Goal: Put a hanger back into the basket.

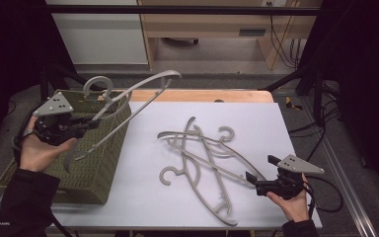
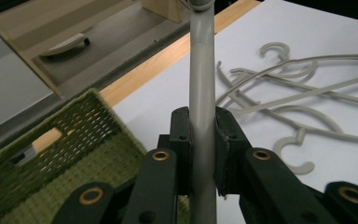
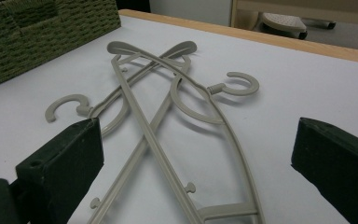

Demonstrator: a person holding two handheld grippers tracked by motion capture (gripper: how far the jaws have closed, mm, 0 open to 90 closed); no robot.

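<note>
My left gripper [image 1: 91, 123] is shut on the bar of a grey plastic hanger [image 1: 170, 75], which it holds tilted above the green woven basket [image 1: 94, 168] at the table's left. In the left gripper view the jaws clamp that hanger bar [image 2: 202, 93] from both sides. More grey hangers [image 1: 202, 153] lie crossed in a pile on the white table top [image 1: 148, 197]. My right gripper [image 1: 250, 178] stands open at the pile's near right end. In the right gripper view the crossed hangers [image 3: 168, 116] lie on the table between and beyond the two spread pads [image 3: 60, 158].
The basket [image 2: 51, 182] takes up the left part of the table and overhangs its white sheet. A wooden strip [image 1: 202, 95] runs along the far table edge. Beyond it stand a wooden cabinet [image 1: 207, 24] and dark frame posts. Cables [image 1: 325, 197] trail at the right.
</note>
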